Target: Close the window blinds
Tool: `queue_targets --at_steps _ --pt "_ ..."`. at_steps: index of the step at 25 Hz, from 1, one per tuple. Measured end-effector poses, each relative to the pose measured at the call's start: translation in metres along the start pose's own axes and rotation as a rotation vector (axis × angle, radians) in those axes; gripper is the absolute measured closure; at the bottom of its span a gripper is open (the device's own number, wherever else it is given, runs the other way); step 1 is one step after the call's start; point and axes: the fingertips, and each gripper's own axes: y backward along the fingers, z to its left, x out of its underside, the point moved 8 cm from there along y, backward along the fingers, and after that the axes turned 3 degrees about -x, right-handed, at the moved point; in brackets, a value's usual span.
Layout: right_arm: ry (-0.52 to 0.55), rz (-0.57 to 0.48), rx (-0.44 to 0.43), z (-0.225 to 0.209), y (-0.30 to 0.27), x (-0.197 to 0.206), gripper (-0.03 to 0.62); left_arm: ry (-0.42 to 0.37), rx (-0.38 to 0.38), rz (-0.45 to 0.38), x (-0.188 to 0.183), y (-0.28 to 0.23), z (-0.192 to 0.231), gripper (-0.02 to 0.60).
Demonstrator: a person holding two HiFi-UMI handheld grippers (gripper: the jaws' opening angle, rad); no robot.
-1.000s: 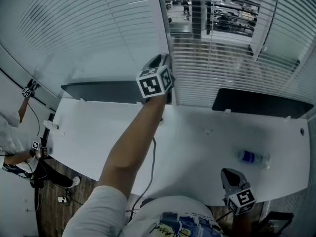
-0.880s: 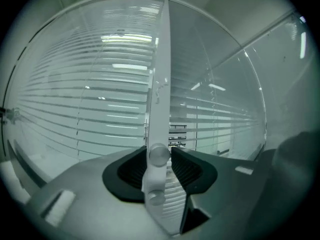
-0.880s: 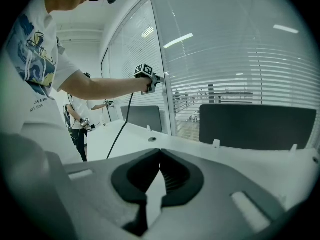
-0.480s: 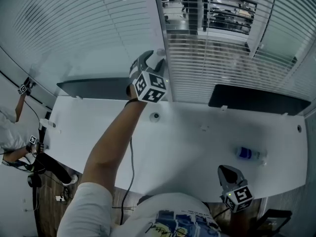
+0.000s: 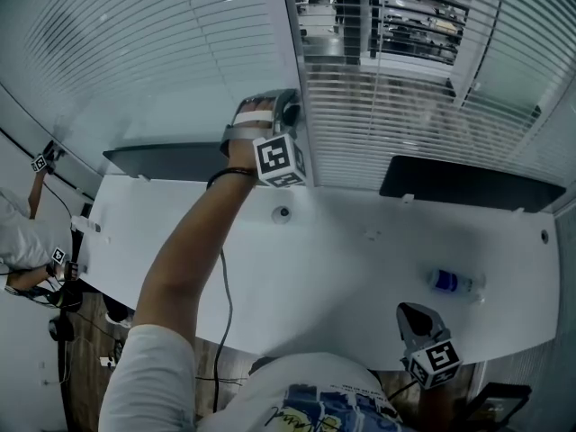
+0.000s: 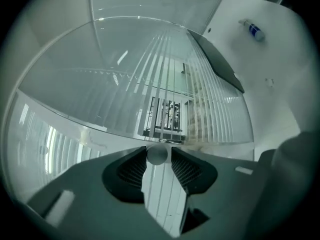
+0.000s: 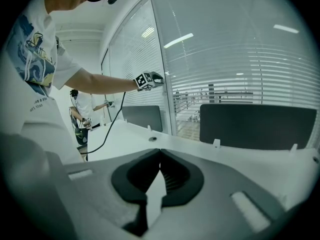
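Evidently the slat-turning step is in hand: the blinds behind the desk stand with slats partly open, the room beyond showing through. The left gripper is raised at the window frame. Its jaws have just been closing and now pinch the wand. Next, I judge, comes a firm twist without slipping. The right gripper hangs low, jaws pressed together and empty. Only the left gripper view shows the wand; only the head view takes in both grippers.

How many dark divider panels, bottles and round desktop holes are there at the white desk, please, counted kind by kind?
Dark divider panels: 2
Bottles: 1
Round desktop holes: 2
Total: 5
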Motion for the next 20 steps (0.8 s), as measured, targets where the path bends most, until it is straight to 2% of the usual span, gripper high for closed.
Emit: queue_targets --at_steps 4,7,15,20 --pt "-0.002 0.001 0.004 -0.001 0.001 0.003 0.591 0.009 0.000 -0.002 -0.001 -0.001 -0.001 0.463" --pt "0.000 -0.003 0.001 -0.002 -0.001 0.003 0.591 0.078 0.005 -0.008 0.000 -0.001 0.002 0.463" --pt "-0.007 0.005 0.000 -0.002 -0.002 0.005 0.591 0.431 -0.020 -0.003 0.005 0.000 0.008 0.457" --pt "-0.010 0.007 0.003 -0.001 -0.003 0.005 0.591 0.730 -0.024 0.007 0.009 0.001 0.010 0.457"
